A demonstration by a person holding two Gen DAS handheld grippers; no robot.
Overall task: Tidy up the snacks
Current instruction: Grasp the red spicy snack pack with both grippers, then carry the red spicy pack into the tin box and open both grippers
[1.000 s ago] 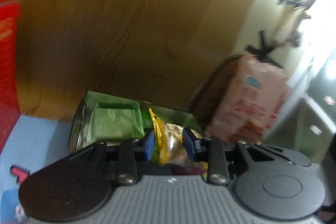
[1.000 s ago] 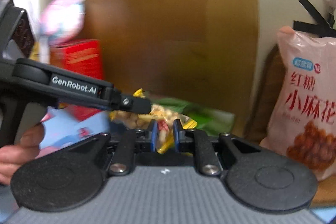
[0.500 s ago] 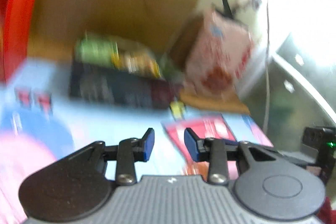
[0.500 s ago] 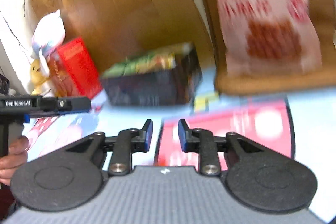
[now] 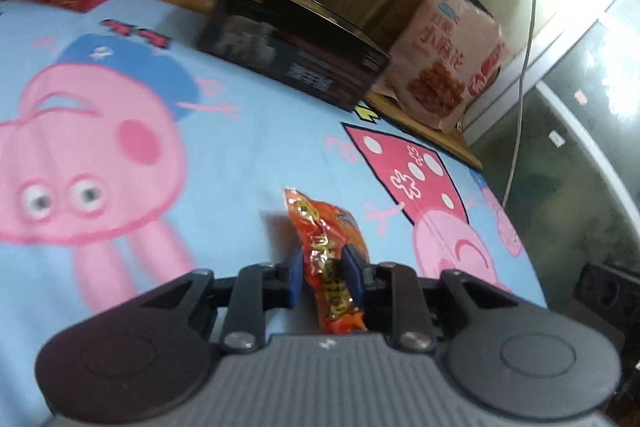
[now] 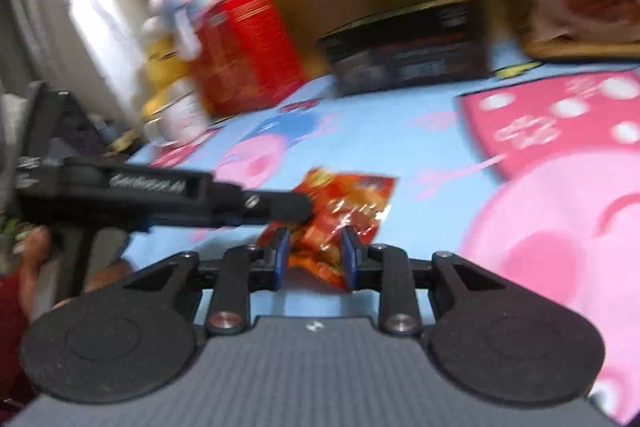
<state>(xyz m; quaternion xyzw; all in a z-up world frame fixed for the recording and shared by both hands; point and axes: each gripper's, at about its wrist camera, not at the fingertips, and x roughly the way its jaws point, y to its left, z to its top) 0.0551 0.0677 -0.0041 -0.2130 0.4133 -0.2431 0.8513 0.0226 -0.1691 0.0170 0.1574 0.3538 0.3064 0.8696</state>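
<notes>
Left wrist view: left hand-held gripper point(image 5: 326, 277) clenched on the packet point(image 5: 328, 259), long axis pointing away; right hand-held gripper point(image 6: 316, 259) straddles it unclamped (box point(image 5: 292, 63) far, beyond).

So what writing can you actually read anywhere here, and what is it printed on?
"小麻花": big red characters on the pink snack bag leaning at the back.
Black box: white print on its side, too small to read.
Orange snack packet in the left gripper: gold lettering, too crumpled to read.
Left gripper's side, seen from the right wrist: white logo, too blurred.
Red box: blurred.
</notes>
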